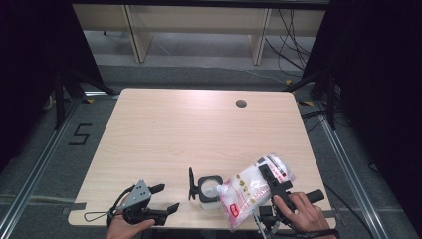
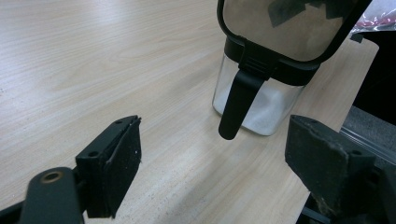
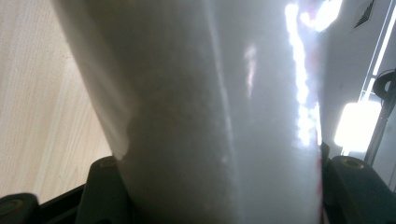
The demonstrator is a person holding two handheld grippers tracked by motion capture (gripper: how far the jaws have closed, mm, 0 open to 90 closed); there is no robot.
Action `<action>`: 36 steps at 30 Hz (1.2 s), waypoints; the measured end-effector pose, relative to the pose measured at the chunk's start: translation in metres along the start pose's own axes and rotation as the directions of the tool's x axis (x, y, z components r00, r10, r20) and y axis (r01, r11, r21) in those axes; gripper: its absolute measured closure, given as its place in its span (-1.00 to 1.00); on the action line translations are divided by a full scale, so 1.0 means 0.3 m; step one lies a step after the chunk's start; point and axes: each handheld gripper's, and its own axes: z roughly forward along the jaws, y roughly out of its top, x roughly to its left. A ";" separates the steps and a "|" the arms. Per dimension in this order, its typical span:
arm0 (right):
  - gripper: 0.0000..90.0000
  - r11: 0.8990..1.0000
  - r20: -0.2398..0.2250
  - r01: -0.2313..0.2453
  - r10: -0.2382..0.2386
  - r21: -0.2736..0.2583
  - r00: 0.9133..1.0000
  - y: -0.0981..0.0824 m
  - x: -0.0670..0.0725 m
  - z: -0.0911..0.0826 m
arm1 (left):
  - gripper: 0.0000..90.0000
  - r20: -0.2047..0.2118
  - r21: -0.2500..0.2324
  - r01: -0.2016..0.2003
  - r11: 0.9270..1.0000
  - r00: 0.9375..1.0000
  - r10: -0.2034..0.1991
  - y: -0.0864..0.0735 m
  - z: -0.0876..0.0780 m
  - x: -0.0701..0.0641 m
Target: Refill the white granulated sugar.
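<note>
Wooden table (image 1: 164, 134) | open-lidded jar (image 1: 209, 191) part-filled with white granules | right gripper (image 1: 272, 185) clamps tilted white-filled bag (image 1: 251, 189) | left gripper (image 1: 164, 198) agape, empty

White bag (image 1: 251, 191) (perhaps red print)

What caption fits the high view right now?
Right gripper tilts a clear plastic bag of white granules over an open black-rimmed clear container; open left gripper waits beside.
</note>
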 end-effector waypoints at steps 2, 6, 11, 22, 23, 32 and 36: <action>-0.08 1.000 0.004 -0.012 0.012 0.000 1.000 -0.001 0.003 -0.001 | -0.60 -0.002 -0.003 0.004 1.000 1.000 -0.004 0.000 0.000 0.000; -0.08 1.000 0.009 0.007 -0.007 -0.007 1.000 -0.001 -0.003 0.000 | -0.60 0.006 -0.001 -0.024 1.000 1.000 0.024 0.001 0.003 0.006; -0.08 1.000 0.003 0.000 0.000 0.000 1.000 -0.002 -0.001 0.000 | -0.60 0.004 -0.002 -0.011 1.000 1.000 0.011 0.001 0.002 0.004; -0.07 1.000 -0.001 -0.009 0.009 -0.002 1.000 0.000 0.004 -0.001 | -0.60 0.002 -0.005 0.006 1.000 1.000 -0.006 0.000 0.002 0.002; -0.07 1.000 -0.025 -0.002 0.003 0.016 1.000 0.002 0.001 -0.006 | -0.60 -0.005 -0.003 0.005 1.000 1.000 -0.005 0.001 0.000 0.000; -0.07 1.000 0.000 0.004 -0.004 -0.002 1.000 -0.006 0.000 -0.003 | -0.60 0.002 -0.001 0.001 1.000 1.000 -0.001 0.000 0.004 0.002; -0.07 1.000 0.010 0.010 -0.010 -0.009 1.000 -0.006 -0.004 -0.003 | -0.60 0.000 -0.001 0.006 1.000 1.000 -0.006 0.000 0.005 0.002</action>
